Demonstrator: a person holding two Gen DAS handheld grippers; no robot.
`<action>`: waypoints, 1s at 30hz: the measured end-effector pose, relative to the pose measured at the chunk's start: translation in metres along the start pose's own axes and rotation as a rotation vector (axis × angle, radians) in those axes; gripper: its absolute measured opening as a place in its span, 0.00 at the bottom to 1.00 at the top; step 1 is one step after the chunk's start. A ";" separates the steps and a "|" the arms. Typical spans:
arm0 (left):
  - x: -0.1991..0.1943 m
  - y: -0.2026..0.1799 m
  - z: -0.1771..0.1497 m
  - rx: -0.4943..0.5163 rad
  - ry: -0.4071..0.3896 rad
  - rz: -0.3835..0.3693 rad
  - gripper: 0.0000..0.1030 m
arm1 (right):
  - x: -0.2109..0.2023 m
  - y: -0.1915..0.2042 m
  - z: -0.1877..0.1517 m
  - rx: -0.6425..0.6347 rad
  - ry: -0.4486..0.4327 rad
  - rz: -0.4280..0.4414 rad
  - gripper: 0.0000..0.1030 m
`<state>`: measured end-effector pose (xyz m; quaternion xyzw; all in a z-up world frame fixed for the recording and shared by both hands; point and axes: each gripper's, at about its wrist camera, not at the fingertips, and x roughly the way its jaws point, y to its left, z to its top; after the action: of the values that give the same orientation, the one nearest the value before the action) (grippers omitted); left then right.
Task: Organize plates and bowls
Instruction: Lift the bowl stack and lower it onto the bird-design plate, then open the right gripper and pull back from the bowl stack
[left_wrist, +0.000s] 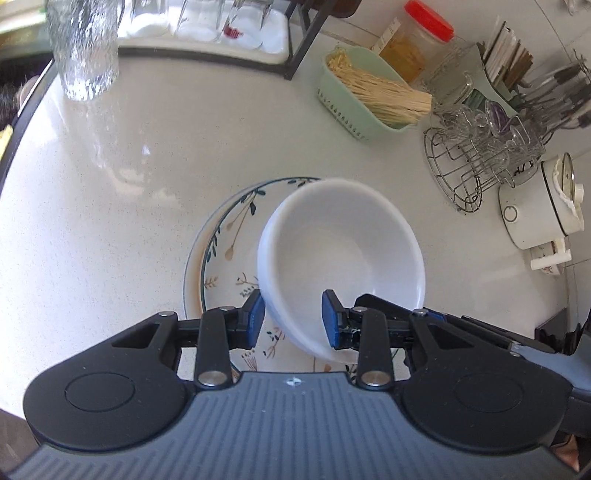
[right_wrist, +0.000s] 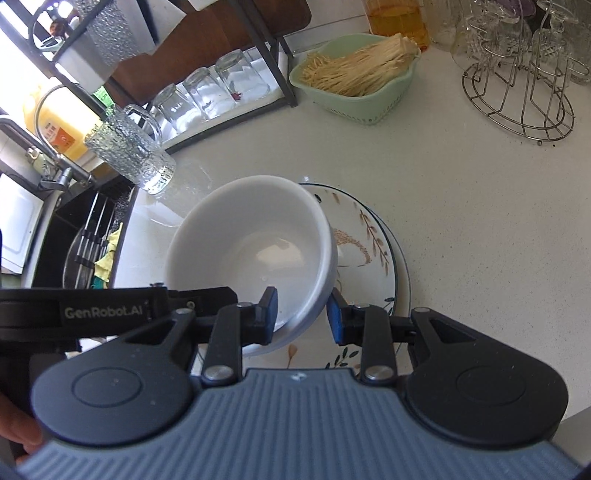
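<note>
Your left claw (left_wrist: 293, 319) and right claw (right_wrist: 301, 315) each clench the near rim of a white bowl (left_wrist: 341, 254), tilted just above the floral plates (left_wrist: 225, 254) stacked ahead on the worktop (left_wrist: 129, 192). The bowl is seemingly not yet set down. Open worktop lies beyond; a glass (right_wrist: 131, 153) and wire rack (right_wrist: 517, 96) stand farther off.

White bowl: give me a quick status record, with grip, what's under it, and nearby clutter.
bowl: white bowl, empty, tilted
left gripper: shut on the bowl's near rim
right gripper: shut on the same rim
underneath: floral plate on the counter; contact with the bowl unclear
nearby: textured glass, green basket, wire rack
</note>
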<state>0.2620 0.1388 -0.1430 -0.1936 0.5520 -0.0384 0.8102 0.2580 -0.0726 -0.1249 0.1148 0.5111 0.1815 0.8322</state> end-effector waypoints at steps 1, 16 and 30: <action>-0.001 -0.001 0.000 0.001 0.001 0.008 0.38 | 0.001 -0.001 0.002 0.004 0.007 -0.003 0.32; -0.113 -0.007 -0.018 0.091 -0.175 0.035 0.46 | -0.065 0.028 -0.008 -0.065 -0.132 0.011 0.32; -0.235 -0.034 -0.078 0.197 -0.430 -0.008 0.73 | -0.178 0.058 -0.051 -0.123 -0.450 0.028 0.48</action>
<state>0.1050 0.1514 0.0510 -0.1195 0.3597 -0.0533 0.9238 0.1288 -0.0945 0.0181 0.1086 0.2991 0.1937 0.9280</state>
